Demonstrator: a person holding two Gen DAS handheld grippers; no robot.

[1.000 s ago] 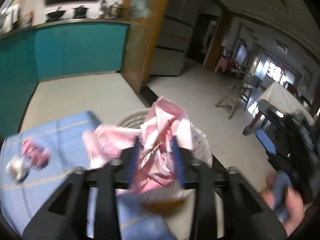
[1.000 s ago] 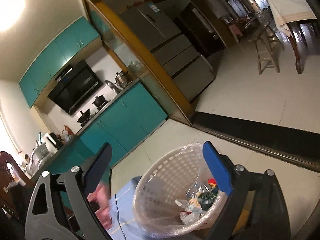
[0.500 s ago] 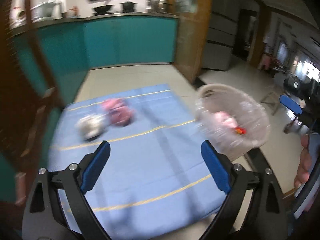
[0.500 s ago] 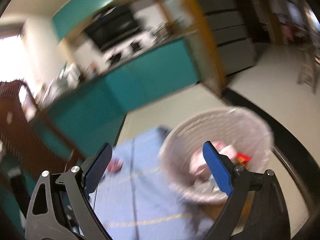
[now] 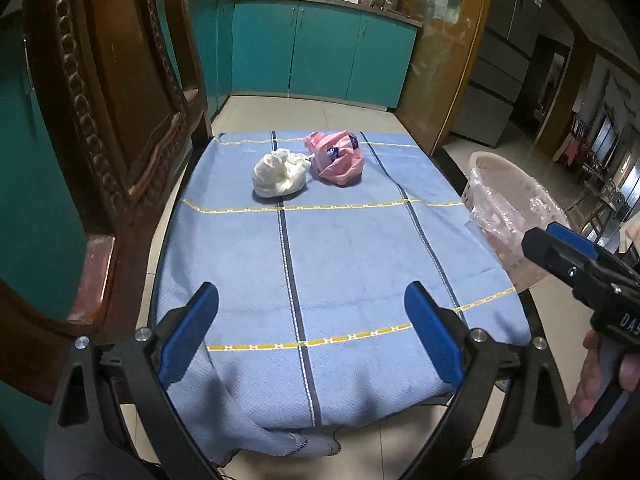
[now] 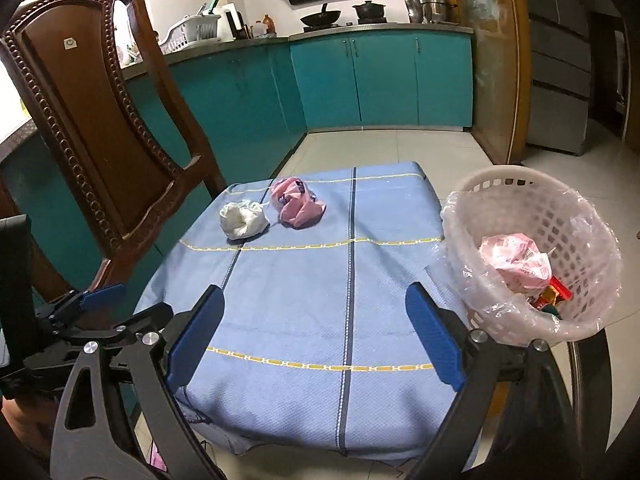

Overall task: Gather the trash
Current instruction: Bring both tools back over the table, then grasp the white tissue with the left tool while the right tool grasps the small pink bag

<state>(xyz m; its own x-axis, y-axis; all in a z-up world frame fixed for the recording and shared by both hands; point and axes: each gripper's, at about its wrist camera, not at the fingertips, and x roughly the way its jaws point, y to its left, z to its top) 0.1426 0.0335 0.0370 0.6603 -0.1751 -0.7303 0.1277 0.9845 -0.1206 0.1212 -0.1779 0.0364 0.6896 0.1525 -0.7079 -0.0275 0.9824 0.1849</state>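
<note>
A white crumpled bag (image 5: 280, 178) (image 6: 243, 221) and a pink plastic bag (image 5: 336, 158) (image 6: 297, 202) lie side by side at the far end of the blue tablecloth (image 5: 320, 264) (image 6: 316, 280). A white lined trash basket (image 6: 560, 216) (image 5: 508, 196) stands at the table's right edge with pink wrapper trash (image 6: 516, 262) inside. My left gripper (image 5: 312, 336) is open and empty over the near end. My right gripper (image 6: 316, 336) is open and empty, left of the basket.
A carved wooden chair (image 5: 120, 120) (image 6: 92, 120) stands close on the left of the table. Teal kitchen cabinets (image 6: 380, 80) line the back wall. The right gripper's body (image 5: 588, 268) shows at the right of the left wrist view.
My left gripper let go of the pink wrapper, which now lies in the basket, then opened and pulled back to the near end. My right gripper swung down toward the table.
</note>
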